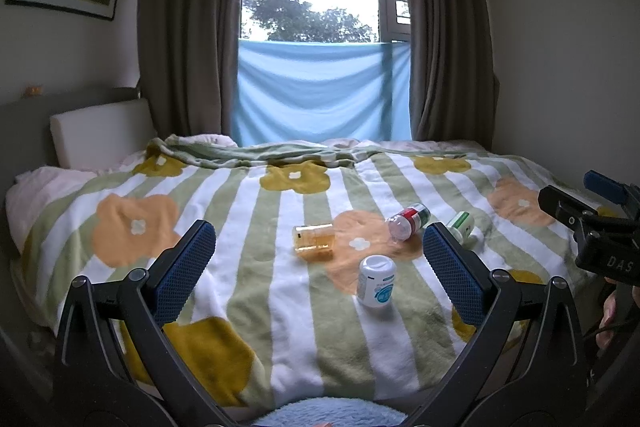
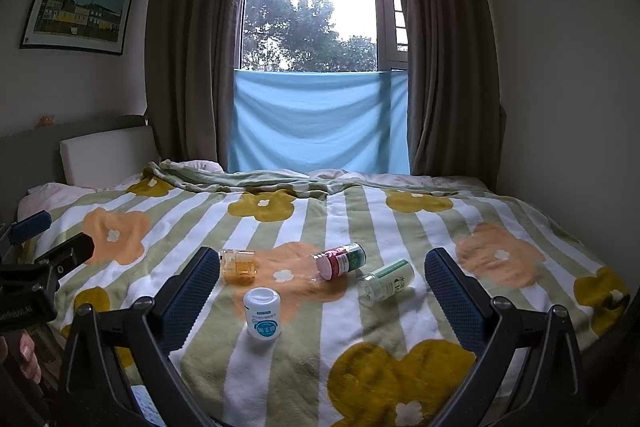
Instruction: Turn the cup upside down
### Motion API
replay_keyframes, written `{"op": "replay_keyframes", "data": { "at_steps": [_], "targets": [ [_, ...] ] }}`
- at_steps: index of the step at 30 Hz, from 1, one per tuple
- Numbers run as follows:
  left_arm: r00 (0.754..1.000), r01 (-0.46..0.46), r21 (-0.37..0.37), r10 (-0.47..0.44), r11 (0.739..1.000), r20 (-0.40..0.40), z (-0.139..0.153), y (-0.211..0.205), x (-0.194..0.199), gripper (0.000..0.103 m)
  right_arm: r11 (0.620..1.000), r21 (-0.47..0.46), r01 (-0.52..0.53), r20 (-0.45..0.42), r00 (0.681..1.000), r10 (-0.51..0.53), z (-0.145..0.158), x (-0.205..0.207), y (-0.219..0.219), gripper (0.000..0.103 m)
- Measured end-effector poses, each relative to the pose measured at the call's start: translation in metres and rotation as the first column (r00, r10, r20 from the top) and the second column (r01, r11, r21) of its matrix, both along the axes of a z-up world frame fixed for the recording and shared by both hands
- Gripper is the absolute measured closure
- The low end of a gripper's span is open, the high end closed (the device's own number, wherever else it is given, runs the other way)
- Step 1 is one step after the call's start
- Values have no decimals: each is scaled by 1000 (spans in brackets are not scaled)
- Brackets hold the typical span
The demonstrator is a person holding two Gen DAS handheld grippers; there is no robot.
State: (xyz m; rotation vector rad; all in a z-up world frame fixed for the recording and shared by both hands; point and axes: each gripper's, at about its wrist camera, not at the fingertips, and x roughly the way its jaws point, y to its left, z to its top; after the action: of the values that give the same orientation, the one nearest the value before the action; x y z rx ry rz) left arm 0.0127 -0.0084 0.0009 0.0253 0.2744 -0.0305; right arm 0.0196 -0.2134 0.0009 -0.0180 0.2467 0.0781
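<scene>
A clear amber cup (image 1: 314,241) lies on its side on the striped floral blanket (image 1: 248,211); it also shows in the right wrist view (image 2: 239,265). My left gripper (image 1: 320,267) is open and empty, held above the near part of the bed, short of the cup. My right gripper (image 2: 318,291) is open and empty, also short of the objects. The right gripper's body shows at the right edge of the left wrist view (image 1: 600,227); the left gripper's body shows at the left edge of the right wrist view (image 2: 36,275).
A white bottle (image 1: 376,285) (image 2: 262,313) stands upright nearest me. A clear bottle with a red and green label (image 1: 408,221) (image 2: 340,261) and a green-labelled bottle (image 1: 462,225) (image 2: 386,281) lie on their sides. A headboard cushion (image 1: 100,135) is far left; curtains and window are behind.
</scene>
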Motion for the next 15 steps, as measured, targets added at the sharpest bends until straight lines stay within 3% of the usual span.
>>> {"op": "replay_keyframes", "data": {
  "at_steps": [15],
  "targets": [
    [1000,13,-1,-13,1000,20,1,0,-2,0,1000,1,-4,-5,1000,4,1,1,1,1]
  ]
}}
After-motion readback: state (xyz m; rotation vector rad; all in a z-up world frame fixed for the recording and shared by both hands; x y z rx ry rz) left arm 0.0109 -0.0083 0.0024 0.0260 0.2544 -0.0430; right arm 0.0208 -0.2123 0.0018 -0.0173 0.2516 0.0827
